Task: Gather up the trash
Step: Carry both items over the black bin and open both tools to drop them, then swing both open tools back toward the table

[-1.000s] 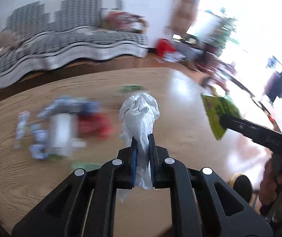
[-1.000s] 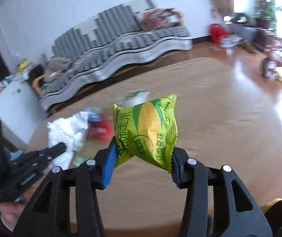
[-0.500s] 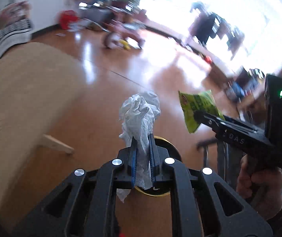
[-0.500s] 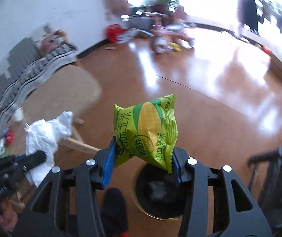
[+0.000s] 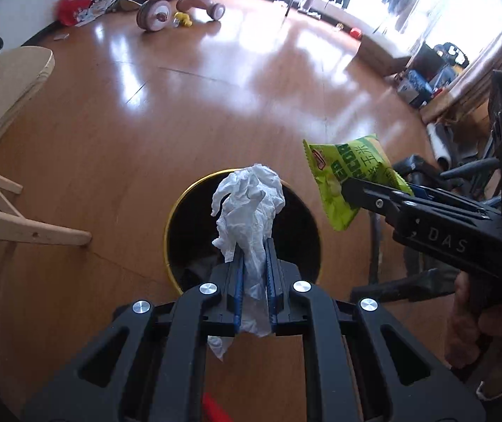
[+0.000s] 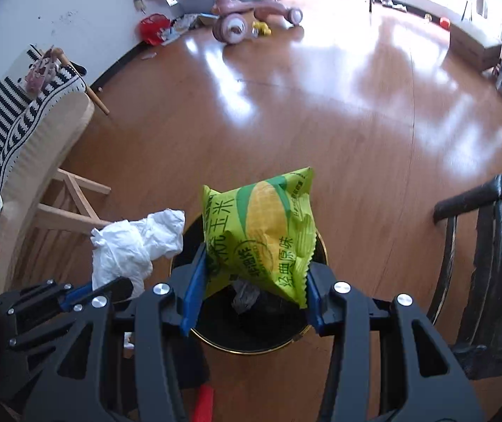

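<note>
Both grippers hold trash above bin [image 5: 171, 218]: tissue [image 5: 251, 204]; snack bag [image 6: 261, 235]

Left gripper [image 5: 253, 246] with fingers nearly together, right gripper [image 6: 251, 274] with fingers wider, both clamped, side by side.

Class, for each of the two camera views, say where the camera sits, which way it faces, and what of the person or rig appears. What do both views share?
Left wrist: on the left gripper, facing down at the gold-rimmed black bin; it grips a crumpled white tissue; the right gripper and hand show.
Right wrist: on the right gripper, facing down at the same bin; it grips a yellow-green corn snack packet.
Shared: bin, tissue, packet, pink tricycle.
</note>
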Demonstrator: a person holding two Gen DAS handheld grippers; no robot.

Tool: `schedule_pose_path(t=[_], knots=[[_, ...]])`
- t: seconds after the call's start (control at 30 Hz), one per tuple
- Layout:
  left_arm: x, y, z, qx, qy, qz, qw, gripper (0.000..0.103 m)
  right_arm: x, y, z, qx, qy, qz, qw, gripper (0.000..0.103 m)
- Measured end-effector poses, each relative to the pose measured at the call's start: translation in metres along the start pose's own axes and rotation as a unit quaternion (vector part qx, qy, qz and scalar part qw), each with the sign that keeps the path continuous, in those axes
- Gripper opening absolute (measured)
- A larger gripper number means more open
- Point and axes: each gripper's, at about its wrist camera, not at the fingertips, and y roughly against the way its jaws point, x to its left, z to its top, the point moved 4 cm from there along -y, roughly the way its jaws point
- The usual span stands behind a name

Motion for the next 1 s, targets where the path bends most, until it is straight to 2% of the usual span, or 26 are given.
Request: schedule_pose_path(t=[0.4,0.5,0.53,0.57,0.63,0.8,0.87,1.0], knots=[[0.0,0.0,0.003,-0.003,0.003,0.0,1.0,0.01,0.008,-0.004,0.004,0.004,0.001,-0.001,1.0,0.047],[-0.002,0.0,0.002,-0.005,0.002,0.003,1.0,0.013,0.009,-0.004,0.006,0.003,0.0,0.003,1.0,0.051],[-0.001,-0.001,0.002,-0.002,0.003,0.006,1.0,0.02,0.009,-0.002,0.007,0.002,-0.004,0.002,1.0,0.061],[0.0,-0.001,0.001,0.001,0.006,0.007,1.0,0.034,0.007,0.0,0.009,-0.001,-0.006,0.002,1.0,0.067],[0.001,0.002,0.002,-0.005,0.011,0.007,0.9999,0.053,0.007,0.005,0.012,-0.008,-0.008,0.002,1.0,0.068],[0.004,0.011,0.003,-0.012,0.009,0.016,0.9998,0.066,0.011,0.016,0.021,-0.017,-0.004,0.002,1.0,0.069],[0.011,0.024,0.006,-0.015,0.017,0.019,0.9996,0.071,0.019,0.024,0.027,-0.025,0.0,0.007,1.0,0.072],[0.043,0.077,0.021,-0.058,0.039,0.022,0.9973,0.078,0.069,0.051,0.052,-0.058,0.036,0.025,0.997,0.074]])
